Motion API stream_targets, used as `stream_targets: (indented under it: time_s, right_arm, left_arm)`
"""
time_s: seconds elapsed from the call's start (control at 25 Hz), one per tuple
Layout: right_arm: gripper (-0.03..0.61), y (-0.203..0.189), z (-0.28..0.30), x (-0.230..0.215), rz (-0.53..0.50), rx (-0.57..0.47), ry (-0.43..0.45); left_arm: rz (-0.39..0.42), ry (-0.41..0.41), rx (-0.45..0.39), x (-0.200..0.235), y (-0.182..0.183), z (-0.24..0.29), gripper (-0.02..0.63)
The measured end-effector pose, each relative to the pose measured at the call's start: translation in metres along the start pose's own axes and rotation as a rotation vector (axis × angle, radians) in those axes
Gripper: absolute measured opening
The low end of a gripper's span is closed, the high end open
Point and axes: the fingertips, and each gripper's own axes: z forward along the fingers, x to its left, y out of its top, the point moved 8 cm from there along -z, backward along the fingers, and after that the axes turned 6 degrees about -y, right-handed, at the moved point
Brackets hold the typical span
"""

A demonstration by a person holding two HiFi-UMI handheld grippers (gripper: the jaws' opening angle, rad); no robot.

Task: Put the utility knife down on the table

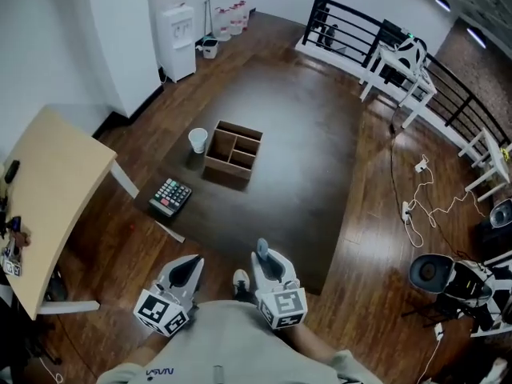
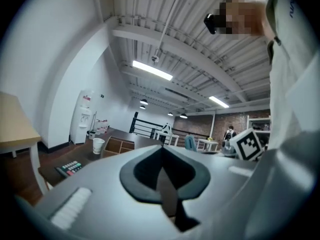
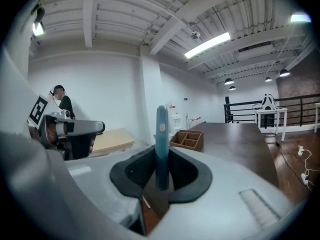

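Knife [image 3: 161, 126] sits pinched by its handle in my right gripper [image 3: 161, 166], short of the box [image 3: 187, 140]: stiff, light (probably slick). My left gripper [image 2: 162, 171] is closed, empty.

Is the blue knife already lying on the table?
No, the utility knife is clamped between the jaws of the right hand-held gripper.

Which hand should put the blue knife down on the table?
The right. The right gripper holds the utility knife upright between its jaws, and the dark table lies just ahead of it. The left gripper has its jaws together with nothing in them.
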Motion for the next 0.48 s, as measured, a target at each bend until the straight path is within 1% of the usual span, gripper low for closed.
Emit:
stream_targets:
  time_s: [0.12,0.28,0.4,0.48]
  right_arm:
    - [0.075,-0.01,0.035,-0.03,-0.039,0.051,-0.016]
    - [0.075,-0.035,0.072,-0.066,-0.1,0.138,-0.052]
    - [0.075,-0.061,0.095,-0.091,-0.165,0.221,-0.086]
    - [0.075,-0.08,0.109,-0.106,-0.191,0.281,-0.099]
  left_arm:
    - [0.01,-0.031,0.039,0.017,0.001,0.048,0.002]
    - [-0.014,-0.093,0.104,0.034,-0.008,0.106,0.002]
    - [-0.027,-0.116,0.169,0.041,-0.018,0.135,0.002]
    - [-0.041,-0.124,0.212,0.045,-0.027,0.147,0.002]
